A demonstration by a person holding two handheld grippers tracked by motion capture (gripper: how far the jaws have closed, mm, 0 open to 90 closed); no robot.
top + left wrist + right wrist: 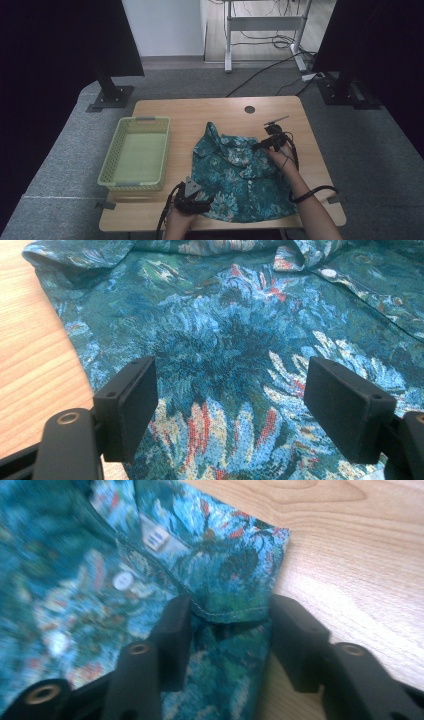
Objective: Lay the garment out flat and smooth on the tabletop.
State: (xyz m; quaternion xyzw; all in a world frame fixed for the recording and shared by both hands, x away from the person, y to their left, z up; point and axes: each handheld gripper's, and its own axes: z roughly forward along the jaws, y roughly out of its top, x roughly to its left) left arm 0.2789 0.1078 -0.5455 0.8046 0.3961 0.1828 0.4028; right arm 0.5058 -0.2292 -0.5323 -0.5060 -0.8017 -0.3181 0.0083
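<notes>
A light wooden table (165, 111) takes up the middle of the high view, on grey carpet, with dark stands in the upper corners. On it, right of centre, lies the teal floral button-up shirt (235, 175), spread loosely with its collar rumpled toward the upper middle and its hem reaching the lower edge of the table. To the left of it stands an empty pale green plastic basket (115, 165), near the shirt but apart from it.

The shirt looks light, thin and limp: it will sag, fold and slide over the smooth wood rather than keep any shape, so a pinch at a sewn edge, such as collar, placket or hem, should hold better than a grab at the flat middle.

The left gripper (192, 200) sits at the shirt's lower left corner in the high view. Its own view shows the jaws standing wide apart over flat cloth near the table edge, pressing on nothing. The right gripper (267, 142) is at the shirt's right side, near the collar. In the right gripper view its jaws straddle a stitched fold of fabric that lies between them; they are part-way apart, and I cannot tell whether the pads are pressing the cloth yet.

The gripper views give what the high view cannot: the woven print, white buttons (122, 580), and a small white label (155, 539) under the collar. The high view alone gives the whole layout and the basket.
</notes>
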